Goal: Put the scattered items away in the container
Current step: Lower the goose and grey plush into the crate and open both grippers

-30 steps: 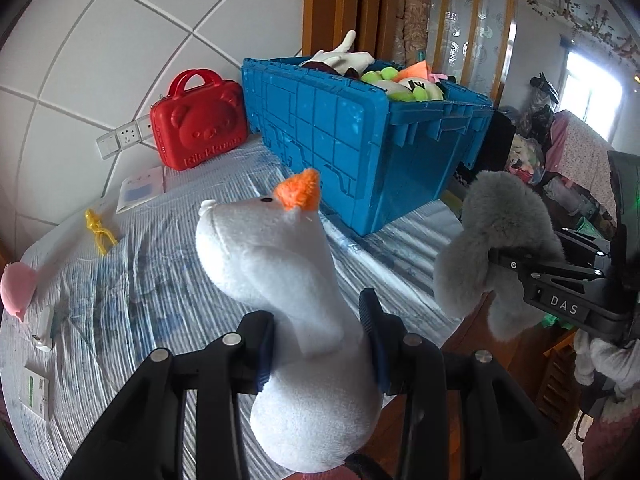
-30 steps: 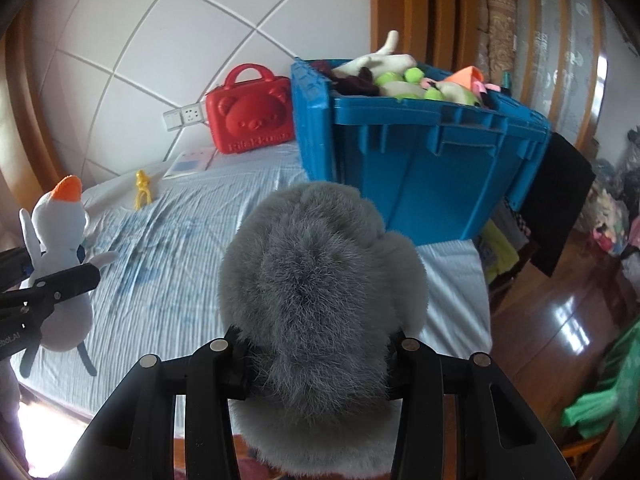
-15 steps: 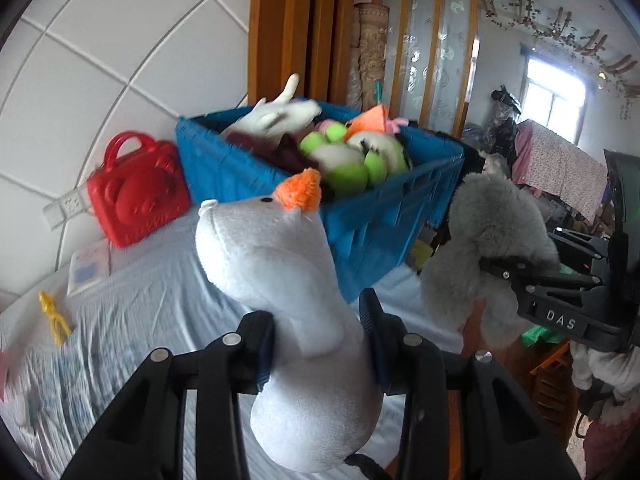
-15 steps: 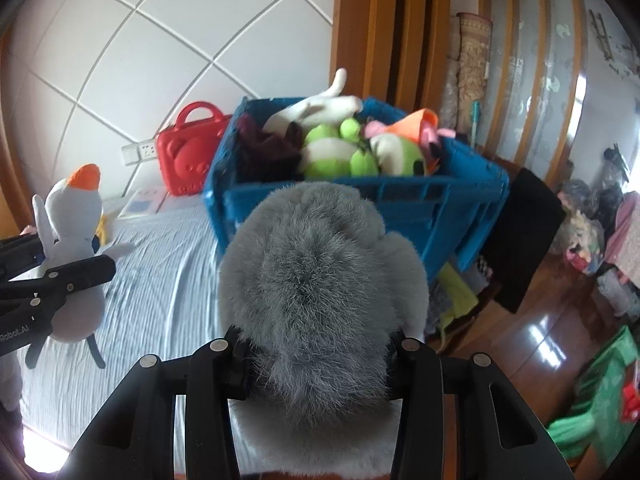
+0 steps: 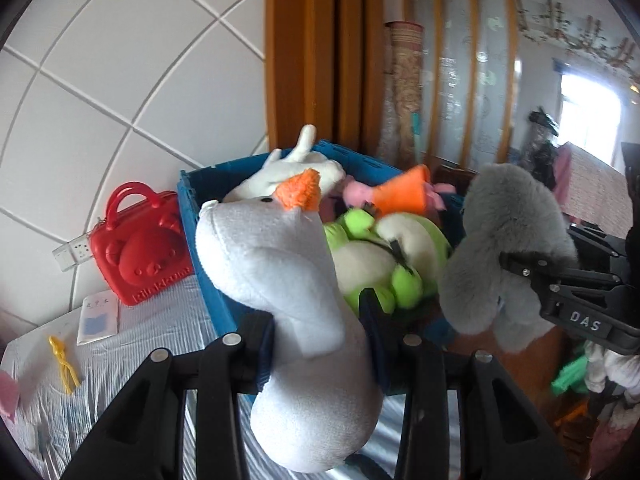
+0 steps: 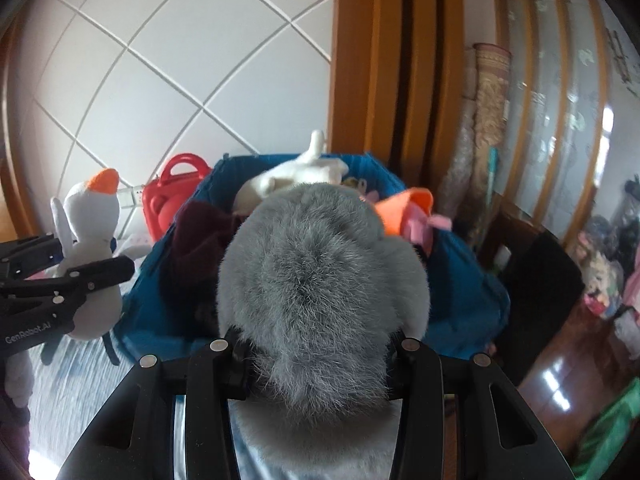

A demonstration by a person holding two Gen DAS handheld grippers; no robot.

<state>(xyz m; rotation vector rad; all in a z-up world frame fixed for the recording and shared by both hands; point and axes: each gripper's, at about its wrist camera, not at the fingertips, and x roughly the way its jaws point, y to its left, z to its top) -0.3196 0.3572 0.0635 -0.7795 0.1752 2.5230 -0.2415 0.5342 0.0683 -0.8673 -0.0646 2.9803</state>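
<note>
My left gripper (image 5: 320, 332) is shut on a white plush snowman (image 5: 288, 296) with an orange nose, held up at the near left corner of the blue crate (image 5: 200, 232). My right gripper (image 6: 316, 344) is shut on a grey furry plush (image 6: 320, 280), held over the crate's (image 6: 460, 300) near rim. The crate is full of plush toys: a white one (image 5: 288, 176), a green and white one (image 5: 384, 256), an orange and pink one (image 5: 400, 196). Each gripper shows in the other's view: the snowman (image 6: 90, 248) at the left, the grey plush (image 5: 504, 248) at the right.
A red bear-shaped case (image 5: 136, 248) stands against the tiled wall left of the crate. A white booklet (image 5: 98, 316), a yellow clip (image 5: 64, 360) and a pink item (image 5: 8, 396) lie on the striped cloth. Wooden floor and clutter lie to the right.
Both grippers have risen and moved toward the crate with their plush toys. The crate's contents now show from above and fill more of both views.
</note>
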